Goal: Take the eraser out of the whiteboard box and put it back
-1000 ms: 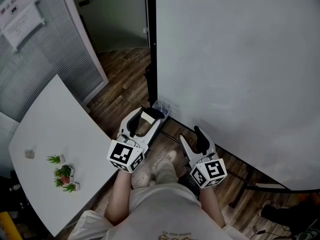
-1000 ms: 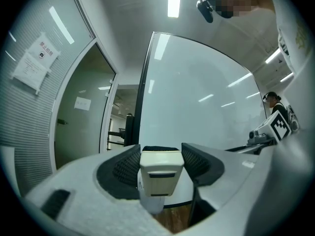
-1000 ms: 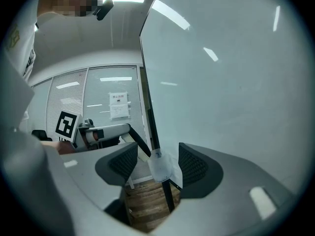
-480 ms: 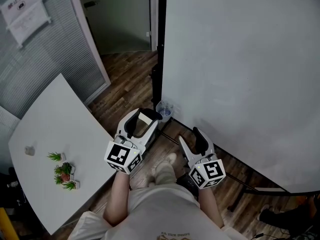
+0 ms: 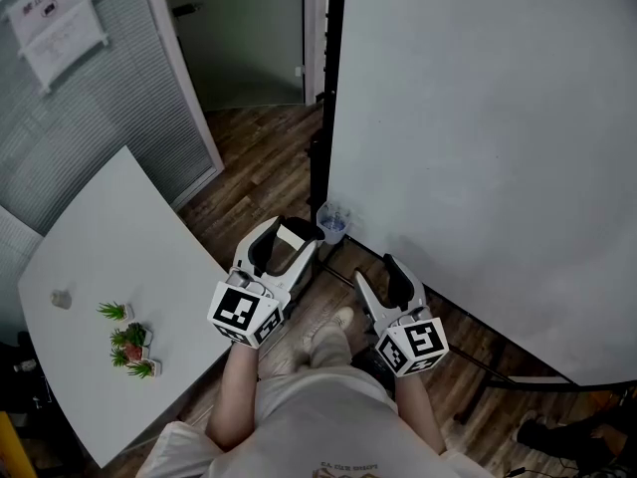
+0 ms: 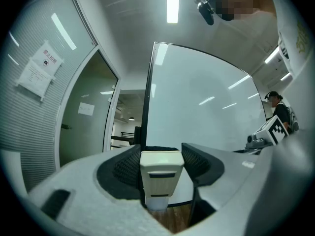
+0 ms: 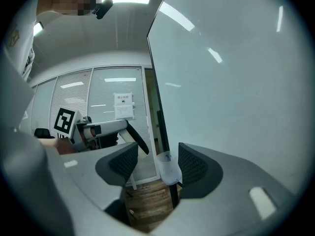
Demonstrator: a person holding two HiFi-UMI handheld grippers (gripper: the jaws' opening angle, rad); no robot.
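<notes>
Far left, at 8 o'clock in the head view, a white table [image 5: 119, 237] stands on the wood floor [image 5: 254, 167], w/ a few small potted plants [image 5: 129, 347] near its near edge and a paper notice [image 5: 55, 23] up on the blinds at 10 o'clock. Next along, just below centre, the left gripper [image 5: 287, 245] points level toward the board, its marker cube toward the person. Its jaws are clamped on the eraser [image 6: 160, 173], a cream block standing upright betw. the two black pads, one pad pressed on each side, so the eraser is out of the box and up in the air, not touching anything else. At approx 1 o'clock from that gripper's tips, a short way off, the whiteboard box [image 5: 333, 223] is a small clear cup by the black post at the board's bottom-left corner; can't tell what, if anything, is inside. At 5 o'clock the right gripper [image 5: 378, 275] is also held level, jaws apart w/ nothing betw. them; in the right gripper view the clear cup shows through the gap but well beyond the pads. The whiteboard [image 5: 478, 147] fills the right side from 12 to 4 o'clock, blank and pale grey. The person's forearms and shirt show at 6 o'clock.
</notes>
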